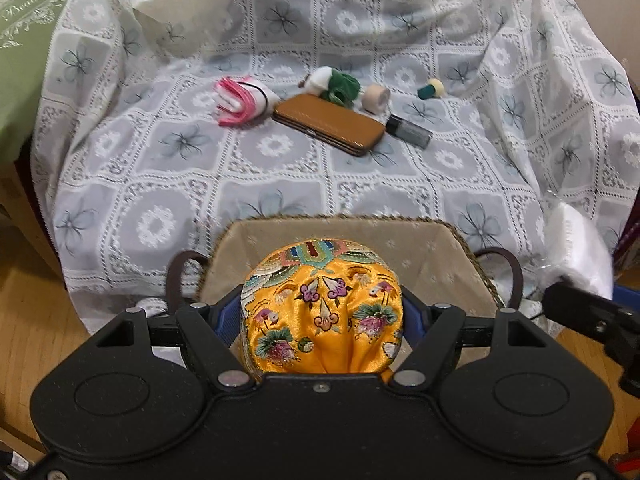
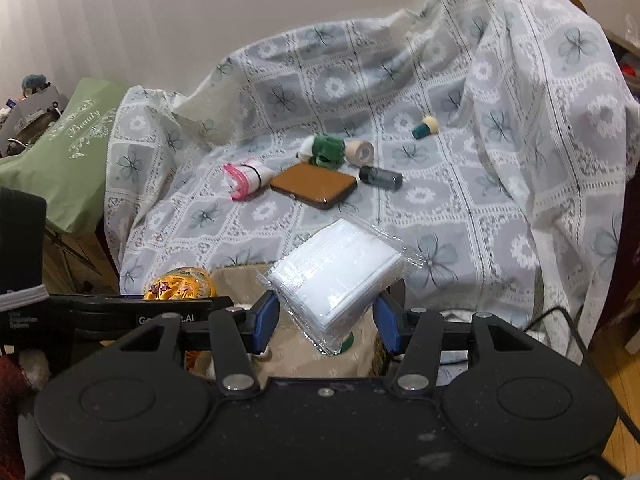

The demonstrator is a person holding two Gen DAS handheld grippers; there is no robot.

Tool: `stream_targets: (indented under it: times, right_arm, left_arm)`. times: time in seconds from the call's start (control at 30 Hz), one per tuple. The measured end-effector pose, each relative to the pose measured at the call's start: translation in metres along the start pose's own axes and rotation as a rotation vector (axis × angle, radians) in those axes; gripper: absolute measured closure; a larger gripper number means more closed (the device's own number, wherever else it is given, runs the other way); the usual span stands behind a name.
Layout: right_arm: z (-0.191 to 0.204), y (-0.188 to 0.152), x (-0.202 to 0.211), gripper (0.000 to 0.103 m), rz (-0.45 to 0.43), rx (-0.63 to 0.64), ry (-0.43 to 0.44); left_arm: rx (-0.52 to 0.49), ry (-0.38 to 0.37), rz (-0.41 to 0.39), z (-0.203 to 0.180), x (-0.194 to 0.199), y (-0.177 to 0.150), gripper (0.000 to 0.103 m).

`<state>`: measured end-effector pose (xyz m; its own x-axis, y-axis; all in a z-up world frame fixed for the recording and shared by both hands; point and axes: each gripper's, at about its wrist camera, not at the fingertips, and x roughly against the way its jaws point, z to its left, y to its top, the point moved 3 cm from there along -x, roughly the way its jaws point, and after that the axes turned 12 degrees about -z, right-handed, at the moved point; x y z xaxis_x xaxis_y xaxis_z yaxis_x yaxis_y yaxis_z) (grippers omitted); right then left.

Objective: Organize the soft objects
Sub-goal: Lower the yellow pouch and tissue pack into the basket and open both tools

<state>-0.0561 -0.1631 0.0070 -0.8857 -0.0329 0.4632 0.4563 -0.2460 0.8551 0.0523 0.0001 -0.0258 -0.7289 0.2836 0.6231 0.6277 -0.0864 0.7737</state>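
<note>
Two tools, left tool (image 1: 322, 312) clamping yellow pouch (image 1: 320, 312), basket (image 1: 440, 256) just beyond

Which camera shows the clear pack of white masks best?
The right wrist view: the mask pack fills the middle, held between the right gripper's fingers. The left wrist view catches only a blurred white edge of it at the right.

glossy satin pouch (image 1: 320, 312), lacy cloth cover (image 1: 280, 176), clear plastic pack (image 2: 340, 276)

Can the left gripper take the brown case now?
Probably not yet. The left gripper is shut on the yellow pouch over the basket. The brown case lies unblocked, farther back on the cloth.
</note>
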Motion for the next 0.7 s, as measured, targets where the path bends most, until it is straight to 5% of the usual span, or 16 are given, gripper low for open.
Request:
stream_targets:
  times: [0.3,0.7]
  right_arm:
    - [0.0,-0.008,-0.003,0.052,0.026,0.004,-0.019]
    - [0.0,-0.009,-0.008,0.052,0.053,0.009,-0.016]
  left_arm:
    - [0.003,0.009,0.035,-0.003,-0.008,-0.01,0.032]
    - [0.024,0.083,-0.014,0.005,0.003,-0.008,0.021]
